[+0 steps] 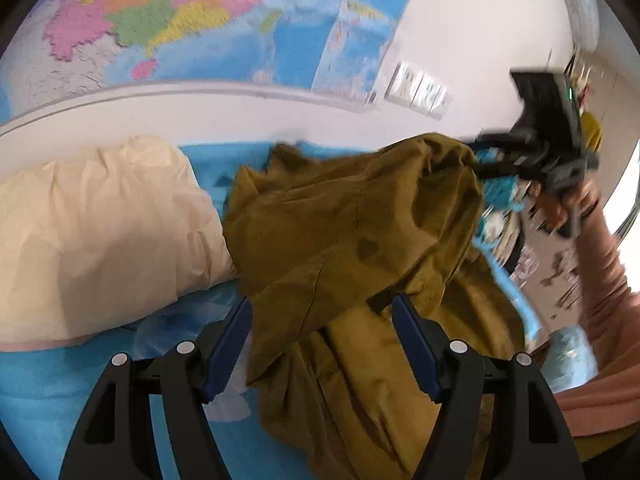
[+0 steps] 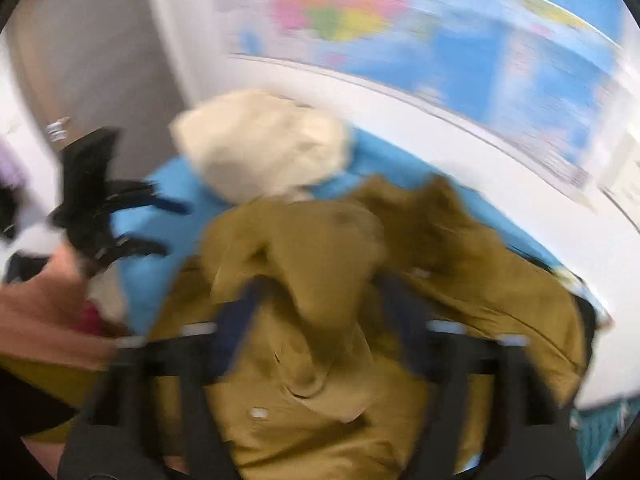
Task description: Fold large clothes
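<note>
Behind the bed, a large coloured wall map (image 1: 168, 20) hangs above a white ledge; the light blue bedsheet (image 1: 52, 376) carries a cream puffy pillow (image 1: 100, 236) and the crumpled olive-brown cotton garment (image 1: 344, 232).

Left gripper (image 1: 320, 344): jaws stand wide apart, pads not pressing anything. A hanging fold of the garment lies between and just beyond them, loose.

Right gripper (image 2: 316, 320): view heavily blurred; jaws appear spread wide with cloth bunched between them, no grip evident. In the left wrist view it sits at the garment's far right edge.

Key relation: the garment lies heaped directly ahead of and below both grippers, pillow just beside it on the left. No long axis is readable in the heap. Judgement: the left gripper is nearer a free edge; spreading the garment flat comes first.
</note>
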{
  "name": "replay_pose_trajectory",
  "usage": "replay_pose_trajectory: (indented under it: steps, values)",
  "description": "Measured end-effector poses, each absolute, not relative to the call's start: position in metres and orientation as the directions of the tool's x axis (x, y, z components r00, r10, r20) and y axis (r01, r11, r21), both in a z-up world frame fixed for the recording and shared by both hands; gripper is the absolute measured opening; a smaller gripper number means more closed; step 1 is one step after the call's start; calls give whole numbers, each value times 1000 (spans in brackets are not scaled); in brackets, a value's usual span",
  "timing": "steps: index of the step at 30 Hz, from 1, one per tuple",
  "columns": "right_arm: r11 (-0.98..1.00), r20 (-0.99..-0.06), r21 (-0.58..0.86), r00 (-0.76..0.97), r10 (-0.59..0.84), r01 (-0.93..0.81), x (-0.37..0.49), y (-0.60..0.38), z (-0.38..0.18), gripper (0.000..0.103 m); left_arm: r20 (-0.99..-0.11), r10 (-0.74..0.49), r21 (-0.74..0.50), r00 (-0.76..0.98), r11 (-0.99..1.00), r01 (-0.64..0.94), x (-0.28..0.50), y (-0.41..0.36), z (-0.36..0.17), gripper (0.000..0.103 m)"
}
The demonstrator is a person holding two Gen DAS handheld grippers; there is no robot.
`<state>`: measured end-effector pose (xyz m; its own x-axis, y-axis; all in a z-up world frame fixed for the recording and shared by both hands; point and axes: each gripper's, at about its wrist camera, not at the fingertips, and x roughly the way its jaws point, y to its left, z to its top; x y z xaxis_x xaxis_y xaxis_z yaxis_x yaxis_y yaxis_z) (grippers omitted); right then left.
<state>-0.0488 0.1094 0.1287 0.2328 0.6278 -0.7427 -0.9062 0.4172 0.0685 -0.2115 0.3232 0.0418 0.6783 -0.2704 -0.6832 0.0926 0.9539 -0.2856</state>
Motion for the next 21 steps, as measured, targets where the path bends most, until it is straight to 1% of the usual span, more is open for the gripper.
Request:
replay_pose_trajectory:
  steps: [1, 2, 4, 6, 10, 12, 13, 15, 16, 17, 18, 19, 20, 21]
  values:
    - [464, -753, 57, 267, 601, -884, -43, 104, 121, 96, -703, -250, -259, 666, 962, 88, -206, 319, 34, 70]
    - [496, -752, 52, 293, 591, -867, -40, 97, 114, 96, -723, -224, -226, 654, 971, 82, -201, 314, 27, 70]
    - [535, -729, 114, 295, 617, -837, -39, 69, 92, 97, -768, -152, -135, 622, 988, 75, -191, 303, 9, 70]
    - [546, -699, 172, 289, 654, -820, -44, 46, 74, 97, -794, -126, -100, 595, 992, 77, -185, 299, -4, 70]
    - [610, -666, 301, 297, 685, -733, -58, -10, 31, 97, -797, -112, -96, 594, 994, 58, -180, 304, -11, 70]
    - [600, -637, 384, 269, 722, -702, -68, -26, 12, 97, -792, -111, -110, 600, 993, 39, -177, 310, -10, 70]
    - [579, -620, 403, 255, 742, -708, -76, -32, 6, 97, -791, -113, -118, 601, 993, 32, -176, 312, -11, 70]
    - [566, -605, 367, 272, 748, -738, -90, -28, -4, 95, -789, -103, -119, 605, 993, 13, -174, 315, -11, 70]
    - [568, -608, 350, 281, 743, -745, -93, -21, -5, 88, -790, -96, -117, 605, 993, 4, -172, 316, -12, 70]
    - [564, -610, 334, 283, 740, -755, -95, -11, -8, 77, -792, -84, -112, 604, 994, -8, -171, 317, -14, 69]
    - [559, -617, 327, 275, 737, -762, -95, -2, -10, 70, -793, -77, -108, 604, 994, -16, -170, 318, -15, 69]
    - [560, -629, 314, 274, 727, -767, -93, 8, -11, 55, -794, -65, -101, 604, 995, -26, -168, 317, -17, 69]
    - [557, -638, 308, 267, 722, -771, -90, 16, -10, 33, -796, -49, -90, 603, 995, -38, -167, 318, -18, 68]
    - [539, -628, 319, 252, 736, -779, -89, 11, -5, 24, -799, -31, -80, 601, 995, -54, -166, 318, -20, 66]
